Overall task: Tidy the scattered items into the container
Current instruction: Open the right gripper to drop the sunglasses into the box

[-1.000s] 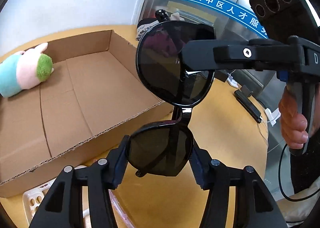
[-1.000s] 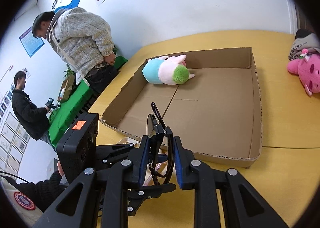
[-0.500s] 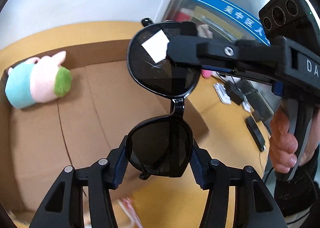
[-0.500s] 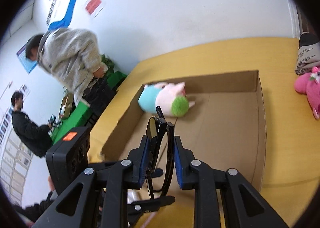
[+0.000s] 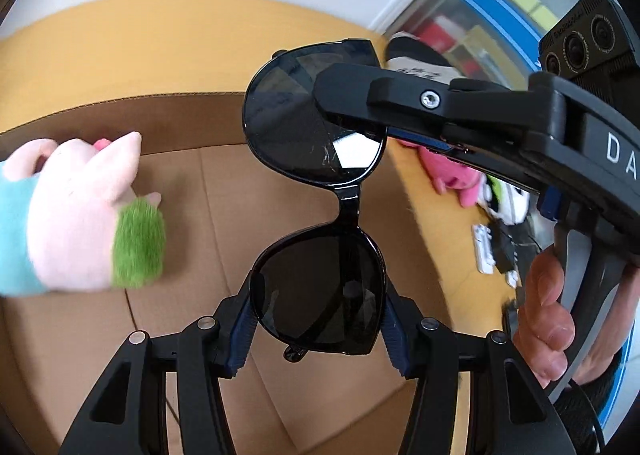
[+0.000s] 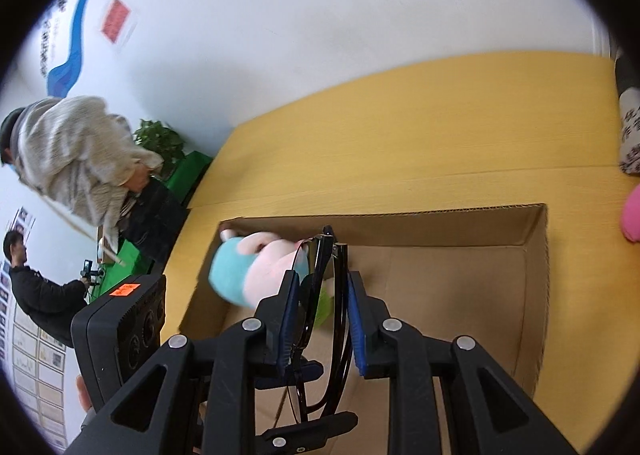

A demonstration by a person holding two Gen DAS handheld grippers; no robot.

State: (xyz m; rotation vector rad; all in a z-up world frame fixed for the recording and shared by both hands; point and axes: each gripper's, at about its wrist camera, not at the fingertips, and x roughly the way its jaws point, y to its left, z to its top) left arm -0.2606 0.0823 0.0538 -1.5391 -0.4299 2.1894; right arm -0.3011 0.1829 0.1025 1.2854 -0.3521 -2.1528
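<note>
A shallow cardboard box point(image 6: 536, 295) lies open on a yellow wooden surface point(image 6: 400, 127) against a white wall, directly below a pair of black sunglasses point(image 5: 320, 215) carried between two hand-held claws. The glasses hang above the box floor, folded, their long axis running away from the left claw point(image 5: 318, 319) toward the box's far wall. The left claw is clamped on the near lens from both sides; the right claw point(image 6: 320, 319) reaches in from the right and is closed narrowly on the far lens, pinching frame and folded temples edge-on. Both claws are equally committed to the load, so the drop appears to need only a short descent and a release from each. Inside the box, at its far left corner, lies a pink, teal and green plush toy point(image 5: 76, 223), just beside the glasses' path. Outside the box on the surface sits a pink plush point(image 5: 452, 171) among small clutter too blurred to name. Two bystanders point(image 6: 72, 159) stand beyond the surface's left edge.
</note>
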